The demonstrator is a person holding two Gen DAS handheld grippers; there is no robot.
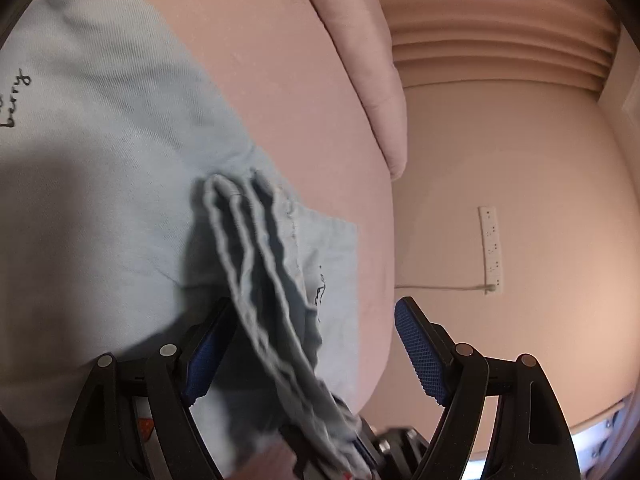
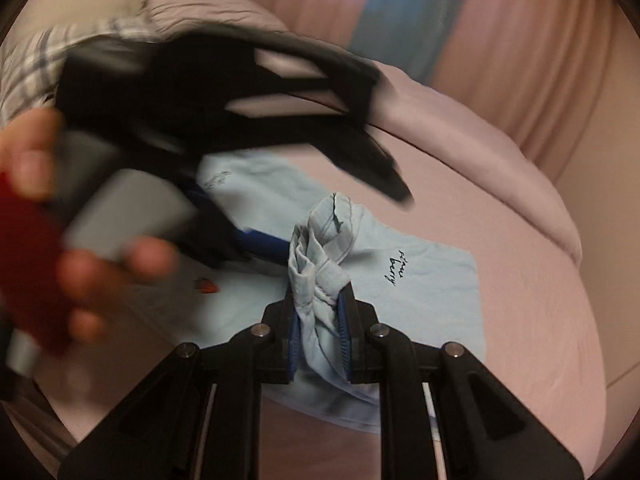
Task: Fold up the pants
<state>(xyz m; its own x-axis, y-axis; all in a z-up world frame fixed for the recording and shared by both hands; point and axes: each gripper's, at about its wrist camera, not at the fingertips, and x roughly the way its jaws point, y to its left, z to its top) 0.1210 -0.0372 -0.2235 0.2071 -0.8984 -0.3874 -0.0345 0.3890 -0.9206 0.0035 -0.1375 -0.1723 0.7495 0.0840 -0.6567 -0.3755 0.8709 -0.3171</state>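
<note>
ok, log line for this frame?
step: fold pants | left gripper: open, cloth between | right gripper: shut on bunched hem | surface: pink bed

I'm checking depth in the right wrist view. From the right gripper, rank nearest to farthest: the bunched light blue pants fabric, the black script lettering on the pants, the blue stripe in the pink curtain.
1. Bunched light blue pants fabric: clamped in the right gripper.
2. Black script lettering: just beyond, right.
3. Blue stripe: top, behind the bed.
</note>
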